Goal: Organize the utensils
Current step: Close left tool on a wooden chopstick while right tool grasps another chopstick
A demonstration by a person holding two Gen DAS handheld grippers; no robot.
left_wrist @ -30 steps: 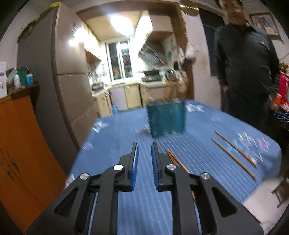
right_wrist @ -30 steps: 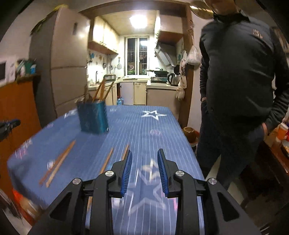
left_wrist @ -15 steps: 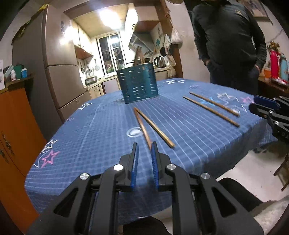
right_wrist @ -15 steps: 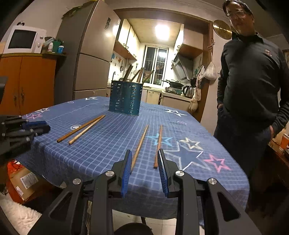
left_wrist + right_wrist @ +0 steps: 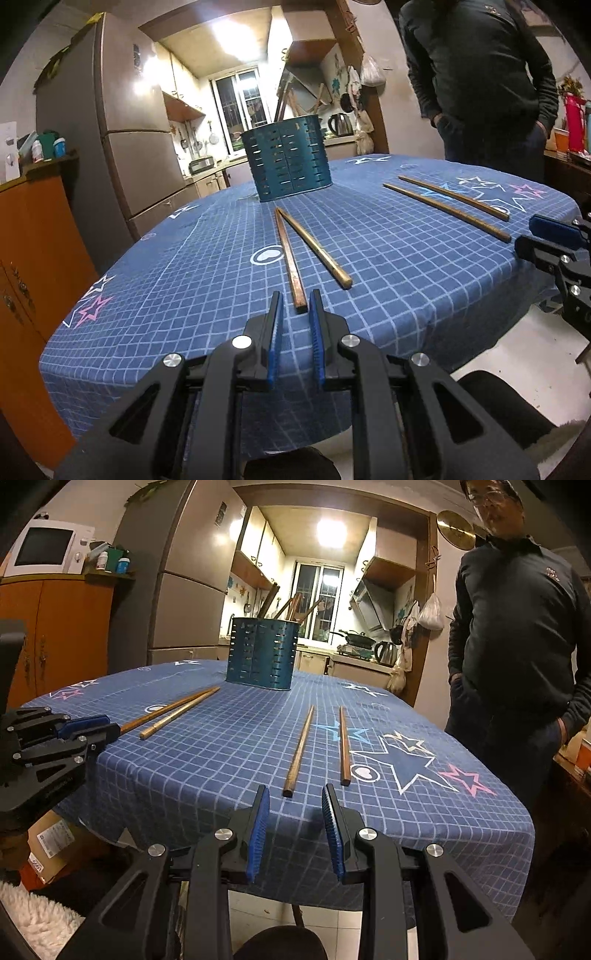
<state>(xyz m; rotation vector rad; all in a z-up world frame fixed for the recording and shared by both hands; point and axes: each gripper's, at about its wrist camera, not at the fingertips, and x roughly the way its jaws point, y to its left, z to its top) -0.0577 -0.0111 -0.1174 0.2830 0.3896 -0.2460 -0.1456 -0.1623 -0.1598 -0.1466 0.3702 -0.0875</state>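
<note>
A teal perforated utensil holder point(image 5: 287, 158) stands at the far middle of the blue tablecloth, with several chopsticks upright in it; it also shows in the right wrist view point(image 5: 261, 652). Two chopsticks point(image 5: 290, 258) lie just ahead of my left gripper point(image 5: 295, 306), which is open and empty with the near chopstick end right before its fingertips. Two more chopsticks point(image 5: 299, 751) lie ahead of my right gripper point(image 5: 295, 797), open and empty at the table's front edge. Each gripper shows at the edge of the other's view.
The table point(image 5: 184, 266) wears a blue checked cloth with stars. A man in dark clothes point(image 5: 517, 635) stands at the right side. An orange cabinet point(image 5: 33, 258) and a fridge point(image 5: 129, 147) stand to the left. A cardboard box point(image 5: 51, 845) sits on the floor.
Both grippers have dropped lower and drawn back toward the table's near edge, then moved in closer to the chopstick ends. Both stay open and empty.
</note>
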